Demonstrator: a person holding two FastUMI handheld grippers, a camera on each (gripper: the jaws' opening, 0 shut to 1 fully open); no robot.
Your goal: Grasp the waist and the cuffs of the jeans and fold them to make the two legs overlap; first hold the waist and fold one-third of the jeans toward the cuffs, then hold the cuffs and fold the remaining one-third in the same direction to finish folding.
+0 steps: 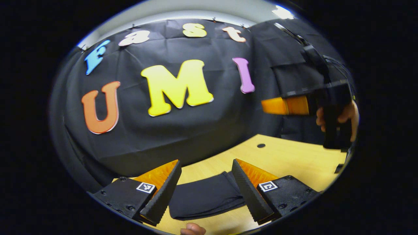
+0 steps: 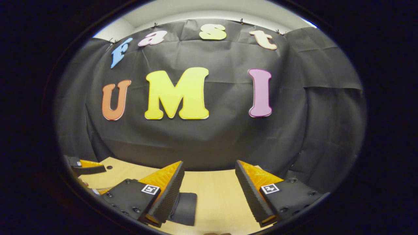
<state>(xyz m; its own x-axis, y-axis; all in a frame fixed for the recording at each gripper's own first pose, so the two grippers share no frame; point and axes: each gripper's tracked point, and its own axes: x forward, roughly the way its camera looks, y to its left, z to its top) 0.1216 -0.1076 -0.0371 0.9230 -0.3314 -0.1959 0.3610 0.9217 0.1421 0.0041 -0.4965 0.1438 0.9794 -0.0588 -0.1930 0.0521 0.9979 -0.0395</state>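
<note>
Both tongs, left [image 1: 205, 182] and right [image 2: 209, 182], hang spread wide and empty above the bench [image 1: 287, 160]. Folded jeans [image 1: 204, 197] lie flat on it below them. Judging the fold done, lift straight clear without snagging the cloth.

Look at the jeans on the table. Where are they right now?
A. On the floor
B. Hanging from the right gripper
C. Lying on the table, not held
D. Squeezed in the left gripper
C: the dark jeans lie flat on the wooden table, seen between the open fingers of the left gripper, which do not touch them.
</note>
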